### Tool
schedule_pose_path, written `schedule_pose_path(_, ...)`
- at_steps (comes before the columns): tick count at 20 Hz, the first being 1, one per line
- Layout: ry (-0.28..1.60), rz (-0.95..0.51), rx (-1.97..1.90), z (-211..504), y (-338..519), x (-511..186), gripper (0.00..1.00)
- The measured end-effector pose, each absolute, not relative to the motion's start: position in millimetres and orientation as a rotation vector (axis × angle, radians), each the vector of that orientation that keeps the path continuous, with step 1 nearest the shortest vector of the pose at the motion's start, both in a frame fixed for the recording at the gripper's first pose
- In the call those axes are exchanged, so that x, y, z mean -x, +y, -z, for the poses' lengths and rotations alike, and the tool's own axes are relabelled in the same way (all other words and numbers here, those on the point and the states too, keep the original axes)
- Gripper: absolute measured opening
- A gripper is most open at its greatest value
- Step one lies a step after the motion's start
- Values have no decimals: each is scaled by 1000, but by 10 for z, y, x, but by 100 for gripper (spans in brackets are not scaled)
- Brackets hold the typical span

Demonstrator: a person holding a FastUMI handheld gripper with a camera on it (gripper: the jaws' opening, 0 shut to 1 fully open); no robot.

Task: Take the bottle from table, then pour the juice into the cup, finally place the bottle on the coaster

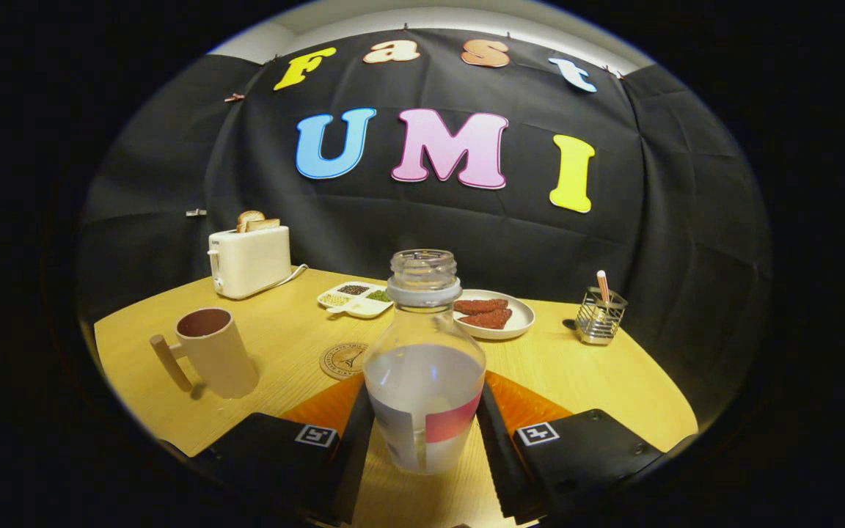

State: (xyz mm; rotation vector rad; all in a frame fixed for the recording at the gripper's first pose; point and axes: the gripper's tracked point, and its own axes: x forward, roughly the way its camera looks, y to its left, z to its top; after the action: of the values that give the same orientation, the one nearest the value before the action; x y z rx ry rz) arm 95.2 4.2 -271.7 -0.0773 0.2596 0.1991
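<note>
An uncapped clear bottle (424, 367) stands upright between my fingers, with pale liquid in its lower half and a white and red label. My gripper (425, 422) is shut on the bottle, and both black finger pads (355, 447) press on its lower sides. A beige cup (216, 352) with a wooden handle stands on the wooden table (584, 374), ahead and to the left of the fingers. A round cork coaster (344, 359) lies flat just ahead of the left finger, partly hidden behind the bottle.
A white toaster (249, 260) with bread in it stands at the back left. A divided snack dish (355, 298) and a plate with reddish food (499, 315) sit behind the bottle. A wire holder (600, 317) stands at the back right.
</note>
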Motion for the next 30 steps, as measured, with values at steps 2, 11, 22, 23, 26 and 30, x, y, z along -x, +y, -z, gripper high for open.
schedule_pose_path(2, 249, -227, 164, 2625, 107, -1013, 74)
schedule_pose_path(11, 190, -278, 531, 2193, 429, -1262, 74)
schedule_pose_path(22, 63, -385, 920, 1875, 1055, -1473, 73)
schedule_pose_path(23, 61, -389, 934, 1873, 1108, -1483, 73)
schedule_pose_path(26, 18, -405, 1030, 1812, 1268, -1460, 73)
schedule_pose_path(30, 3, -469, 1161, 1965, 1439, -1422, 73)
